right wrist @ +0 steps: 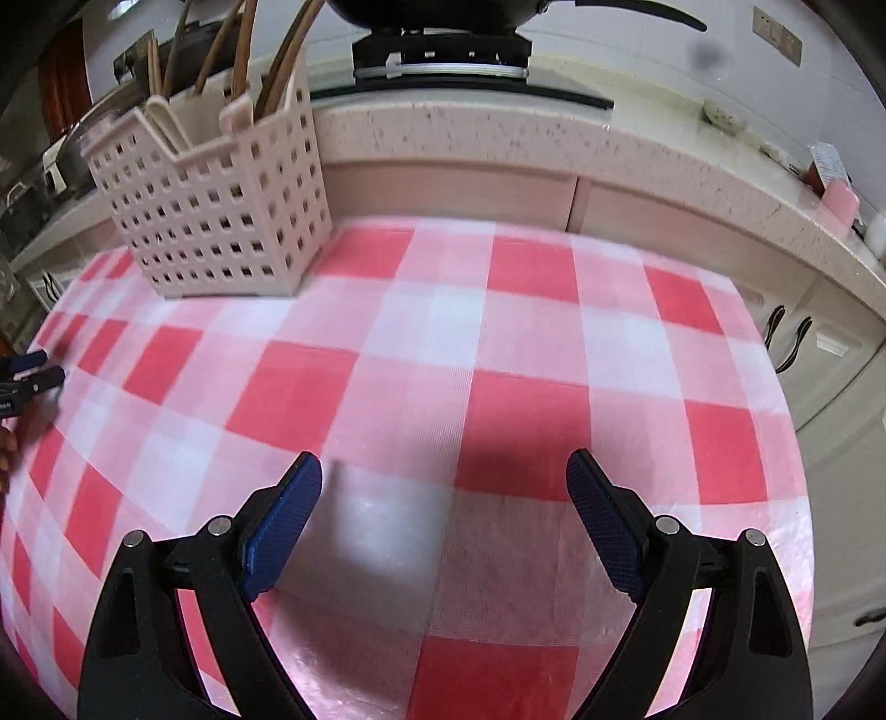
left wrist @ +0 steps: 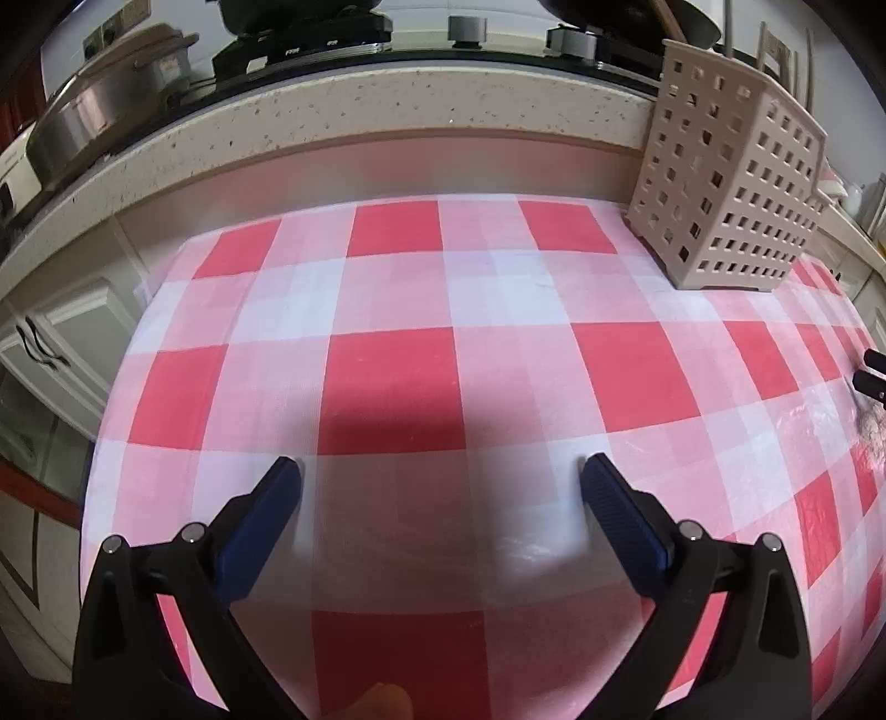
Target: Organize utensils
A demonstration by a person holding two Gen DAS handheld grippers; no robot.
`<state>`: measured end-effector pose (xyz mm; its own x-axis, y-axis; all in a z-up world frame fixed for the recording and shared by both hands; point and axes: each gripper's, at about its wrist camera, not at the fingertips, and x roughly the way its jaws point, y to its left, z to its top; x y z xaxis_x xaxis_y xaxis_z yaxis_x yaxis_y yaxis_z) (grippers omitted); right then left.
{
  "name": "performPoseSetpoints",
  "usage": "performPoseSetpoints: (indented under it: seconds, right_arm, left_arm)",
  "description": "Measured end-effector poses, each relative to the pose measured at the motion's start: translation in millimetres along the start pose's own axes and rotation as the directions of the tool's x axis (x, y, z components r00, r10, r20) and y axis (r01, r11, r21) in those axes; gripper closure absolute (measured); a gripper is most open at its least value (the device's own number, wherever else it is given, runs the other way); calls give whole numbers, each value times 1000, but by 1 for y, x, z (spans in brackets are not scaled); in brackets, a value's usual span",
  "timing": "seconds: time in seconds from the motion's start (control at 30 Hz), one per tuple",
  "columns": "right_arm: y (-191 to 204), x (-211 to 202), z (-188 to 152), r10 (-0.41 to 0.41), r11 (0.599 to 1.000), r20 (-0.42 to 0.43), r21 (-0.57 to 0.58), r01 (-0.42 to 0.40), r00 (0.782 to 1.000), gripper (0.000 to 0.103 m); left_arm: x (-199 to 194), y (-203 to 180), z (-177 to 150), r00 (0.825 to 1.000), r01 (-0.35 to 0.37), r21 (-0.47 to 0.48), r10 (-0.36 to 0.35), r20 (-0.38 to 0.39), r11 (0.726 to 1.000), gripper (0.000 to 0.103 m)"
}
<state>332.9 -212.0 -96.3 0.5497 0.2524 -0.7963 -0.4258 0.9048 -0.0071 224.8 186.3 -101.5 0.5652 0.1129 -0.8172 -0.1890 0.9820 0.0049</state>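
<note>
A home kitchen is shown. A speckled stone counter (right wrist: 498,130) serves as the landmark: a dark wok on a black stove (right wrist: 437,52) is set on top of it, and cream cabinet doors with dark handles (right wrist: 786,338) are seen below it. In front of it, a red-and-white checked tabletop (right wrist: 443,354) carries a perforated beige utensil holder (right wrist: 216,221) filled with wooden-handled utensils (right wrist: 243,50). A steel pot (left wrist: 111,105) is seen at its left end.

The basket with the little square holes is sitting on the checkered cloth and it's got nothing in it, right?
Not quite. The basket does sit on the checkered cloth, but it isn't empty: the right wrist view shows wooden-handled utensils standing in it, with pale ends at the rim.
</note>
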Motion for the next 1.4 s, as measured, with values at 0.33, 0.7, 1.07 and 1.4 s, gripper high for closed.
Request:
performPoseSetpoints:
  seconds: [0.33, 0.7, 1.07, 1.4]
  right_arm:
    - [-1, 4, -5, 10, 1000, -2, 4, -10, 1000, 18]
    - [-2, 5, -3, 11, 1000, -4, 5, -11, 1000, 18]
    - [-1, 5, -4, 12, 1000, -5, 5, -12, 1000, 18]
    - [-1, 5, -4, 12, 1000, -5, 5, -12, 1000, 18]
  left_arm:
    - [2, 0, -3, 1000, 4, 3, -4, 12, 1000, 4]
    - [-1, -2, -2, 1000, 4, 5, -4, 11, 1000, 4]
    - [-1, -2, -2, 1000, 4, 5, -4, 10, 1000, 4]
    - [0, -1, -2, 1000, 4, 5, -4, 10, 1000, 4]
